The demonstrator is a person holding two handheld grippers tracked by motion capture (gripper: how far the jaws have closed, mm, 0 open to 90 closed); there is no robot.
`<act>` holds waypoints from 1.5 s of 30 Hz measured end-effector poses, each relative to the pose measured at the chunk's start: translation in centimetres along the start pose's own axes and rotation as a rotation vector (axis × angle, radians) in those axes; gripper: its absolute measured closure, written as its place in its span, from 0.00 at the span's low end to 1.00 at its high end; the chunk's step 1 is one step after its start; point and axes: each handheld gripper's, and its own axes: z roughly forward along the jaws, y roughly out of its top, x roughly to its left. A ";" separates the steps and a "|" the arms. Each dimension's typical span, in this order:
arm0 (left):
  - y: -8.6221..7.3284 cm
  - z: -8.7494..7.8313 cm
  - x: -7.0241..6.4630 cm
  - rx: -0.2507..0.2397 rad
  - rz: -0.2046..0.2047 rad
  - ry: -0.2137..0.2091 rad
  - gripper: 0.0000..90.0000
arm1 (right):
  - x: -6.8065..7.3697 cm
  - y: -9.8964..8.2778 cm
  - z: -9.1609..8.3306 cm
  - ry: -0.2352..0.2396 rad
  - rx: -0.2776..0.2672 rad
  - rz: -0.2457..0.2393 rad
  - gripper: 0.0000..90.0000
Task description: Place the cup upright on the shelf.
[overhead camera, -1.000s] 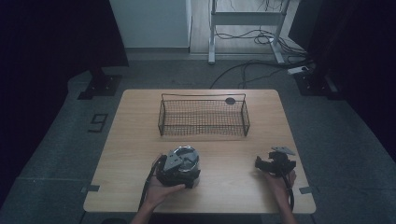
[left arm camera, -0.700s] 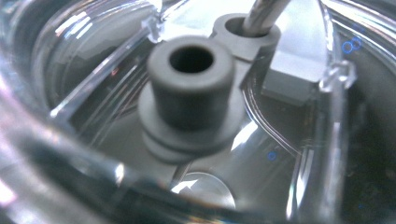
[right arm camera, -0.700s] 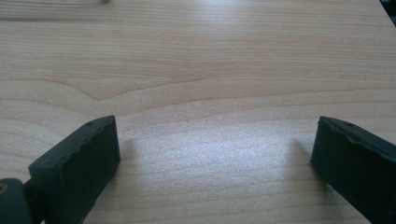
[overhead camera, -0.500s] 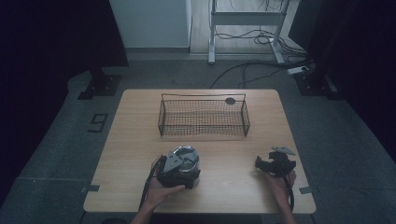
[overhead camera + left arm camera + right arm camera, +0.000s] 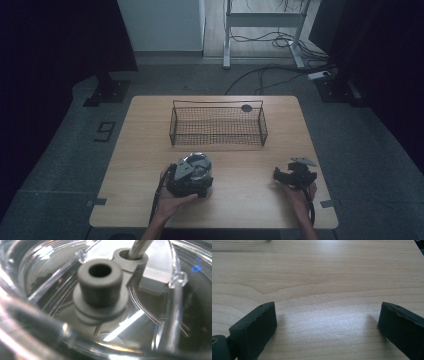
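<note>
A clear, round plastic piece (image 5: 199,163) sits at the front left of the wooden table (image 5: 250,205), right against my left gripper (image 5: 191,178). In the left gripper view it fills the frame from very close: clear curved walls around a grey knob (image 5: 100,285) with a hole in its top. The jaws are hidden there, so I cannot make out whether they grip it. My right gripper (image 5: 281,175) rests low at the front right. Its two black jaws stand wide apart over bare wood (image 5: 325,322), nothing between them.
A dark wire basket (image 5: 218,125) stands across the back middle of the table, seemingly with nothing in it. A small black disc (image 5: 246,107) lies just behind its right end. Bare wood lies between the two grippers. Cables run over the floor beyond the table.
</note>
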 end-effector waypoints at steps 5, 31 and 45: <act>1.8 -0.5 0.4 -0.008 -0.013 0.049 0.04 | 0.0 0.0 0.0 0.003 -0.002 -0.002 0.03; 5.5 -3.0 1.4 -0.067 -0.051 0.086 0.04 | 0.0 0.0 0.0 0.011 -0.003 -0.008 0.03; 6.9 -4.0 3.1 -0.101 -0.083 0.079 0.04 | 0.0 0.0 0.0 0.006 -0.002 -0.003 0.03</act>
